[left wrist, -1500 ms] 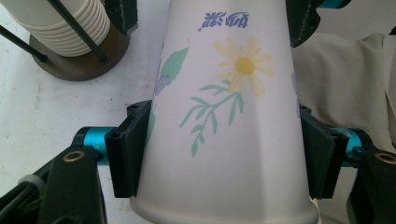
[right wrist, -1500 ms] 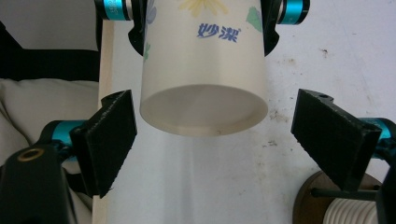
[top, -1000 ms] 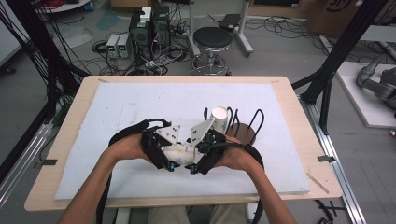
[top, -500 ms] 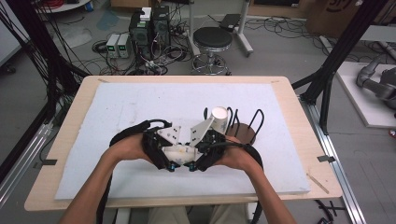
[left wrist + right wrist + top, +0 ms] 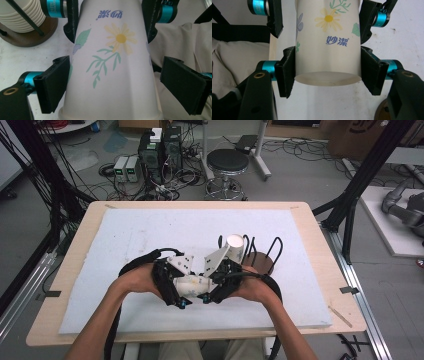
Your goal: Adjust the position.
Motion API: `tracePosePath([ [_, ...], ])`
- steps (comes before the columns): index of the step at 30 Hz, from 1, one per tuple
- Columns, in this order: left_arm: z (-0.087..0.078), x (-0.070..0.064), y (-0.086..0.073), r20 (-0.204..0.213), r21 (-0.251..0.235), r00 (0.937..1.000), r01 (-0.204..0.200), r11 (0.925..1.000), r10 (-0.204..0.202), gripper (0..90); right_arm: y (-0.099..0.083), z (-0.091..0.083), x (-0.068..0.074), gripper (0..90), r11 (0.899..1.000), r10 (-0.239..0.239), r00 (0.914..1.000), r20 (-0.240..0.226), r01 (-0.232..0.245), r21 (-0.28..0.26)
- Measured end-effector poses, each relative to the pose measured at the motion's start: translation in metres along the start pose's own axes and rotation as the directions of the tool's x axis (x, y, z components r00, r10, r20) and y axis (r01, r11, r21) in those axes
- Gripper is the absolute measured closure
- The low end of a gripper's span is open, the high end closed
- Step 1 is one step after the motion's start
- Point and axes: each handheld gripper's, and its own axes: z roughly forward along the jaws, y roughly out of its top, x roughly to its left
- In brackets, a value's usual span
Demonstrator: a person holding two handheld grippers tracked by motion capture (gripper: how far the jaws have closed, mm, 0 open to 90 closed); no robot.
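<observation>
Reading "妙洁", seemingly, in blue on the flowered paper cup (image 5: 328, 42).

paper cup (image 5: 112, 65) mouth cut off below

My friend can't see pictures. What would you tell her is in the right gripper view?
A white paper cup printed with a yellow daisy lies between the right tool's two black jaws, which press its sides near the closed bottom. The other tool's jaws flank it farther along, over a white table.
</observation>
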Motion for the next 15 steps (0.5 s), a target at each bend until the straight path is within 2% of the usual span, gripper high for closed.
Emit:
tracePosePath([
  [4, 0.0002, -0.0004, -0.0015, -0.012, -0.017, 0.9999, 0.010, 0.9998, -0.010, 11.2, 0.0000, -0.0001, 0.0003, 36.5, 1.000, -0.002, 1.0000, -0.002, 0.002, -0.001],
  [12, -0.0041, -0.0029, -0.0018, -0.027, -0.061, 0.9996, 0.001, 0.9981, -0.003, 11.7, -0.0014, -0.0002, 0.0004, 36.5, 1.000, 0.007, 1.0000, -0.002, -0.006, 0.004],
  [15, -0.0080, -0.0034, -0.0040, -0.050, -0.111, 0.9986, 0.009, 0.9938, -0.015, 12.6, -0.0034, -0.0023, 0.0007, 36.5, 1.000, 0.013, 0.9999, 0.001, -0.013, -0.007],
])
